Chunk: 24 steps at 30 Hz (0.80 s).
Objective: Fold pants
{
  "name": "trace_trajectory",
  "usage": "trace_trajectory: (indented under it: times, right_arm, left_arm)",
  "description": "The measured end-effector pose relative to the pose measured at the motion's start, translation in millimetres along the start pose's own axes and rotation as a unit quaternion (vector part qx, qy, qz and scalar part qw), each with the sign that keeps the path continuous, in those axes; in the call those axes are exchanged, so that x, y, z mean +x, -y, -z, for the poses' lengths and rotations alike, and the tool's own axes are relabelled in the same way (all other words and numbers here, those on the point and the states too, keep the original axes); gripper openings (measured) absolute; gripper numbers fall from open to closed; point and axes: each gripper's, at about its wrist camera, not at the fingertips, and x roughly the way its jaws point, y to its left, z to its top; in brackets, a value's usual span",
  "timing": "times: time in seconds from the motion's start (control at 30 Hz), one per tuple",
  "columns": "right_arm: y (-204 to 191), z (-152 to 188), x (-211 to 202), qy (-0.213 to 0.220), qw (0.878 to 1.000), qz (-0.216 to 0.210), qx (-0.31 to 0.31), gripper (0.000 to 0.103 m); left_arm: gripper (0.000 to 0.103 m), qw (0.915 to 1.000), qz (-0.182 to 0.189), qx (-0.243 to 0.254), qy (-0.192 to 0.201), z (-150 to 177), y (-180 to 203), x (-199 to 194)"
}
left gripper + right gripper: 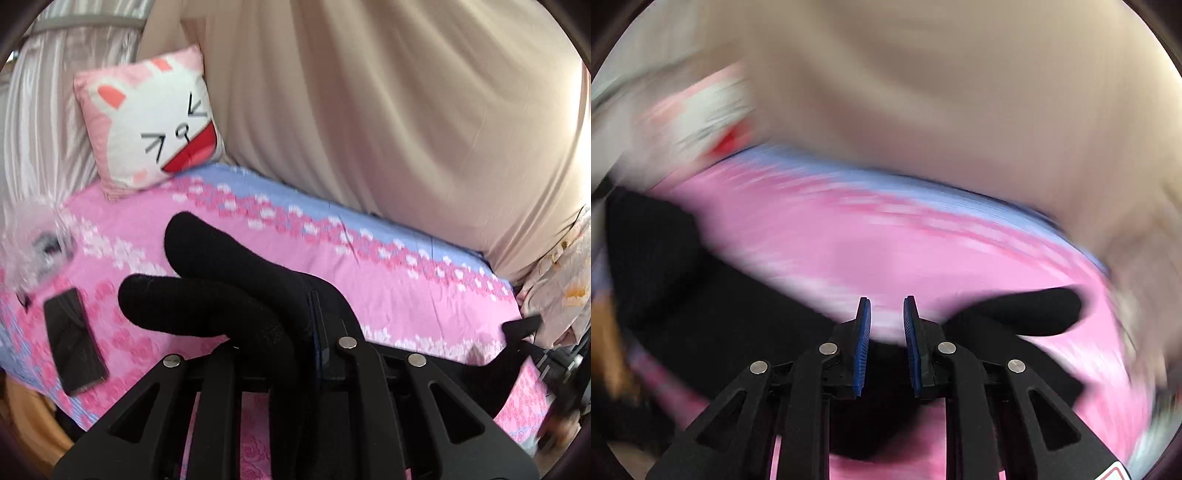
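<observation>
Black pants [229,280] clenched in left gripper [314,332], 2 bunched folds raised above pink floral bedsheet [388,280]. Right gripper [886,332] released, blue pads [864,347] apart over dark cloth, probably same pants; heavily blurred. Cat pillow [151,122] behind.

Both cams sit low behind their own fingers, looking forward over the bed. The left one peeks past the left gripper [314,332], close above the pink bedsheet [388,266], angled toward the cat pillow [151,122] and the beige curtain [388,103] behind it. The right one looks past the right gripper [886,321], heavily blurred but just as close. Both catch the same sheet, curtain and black pants [701,295].
</observation>
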Motion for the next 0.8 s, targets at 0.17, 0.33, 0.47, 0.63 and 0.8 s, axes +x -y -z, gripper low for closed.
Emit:
trace_trajectory:
  times: [0.17, 0.33, 0.47, 0.63, 0.8]
  right_arm:
    - [-89.3, 48.3, 62.6, -0.092, 0.986, -0.072, -0.117, 0.022]
    - [30.6, 61.0, -0.3, -0.024, 0.994, 0.017, 0.108, 0.091]
    - [148.7, 105.2, -9.0, -0.06, 0.934, 0.034, 0.35, 0.092]
    - [178.3, 142.4, 4.1, -0.061, 0.883, -0.036, 0.464, 0.092]
    - [185.7, 96.4, 29.8, -0.025, 0.888, -0.037, 0.457, 0.092]
  left_arm:
    - [0.013, 1.0, -0.009, 0.0, 0.0, -4.9, -7.2, -0.3]
    - [0.013, 0.9996, -0.006, 0.022, -0.014, 4.6, -1.4, 9.1]
    - [0.014, 0.9992, 0.024, 0.024, -0.02, 4.4, 5.8, 15.0]
    - [0.014, 0.9984, 0.041, 0.026, -0.027, 1.6, 17.7, 22.4]
    - [0.015, 0.9969, 0.055, 0.051, -0.026, -7.9, 52.1, 28.5]
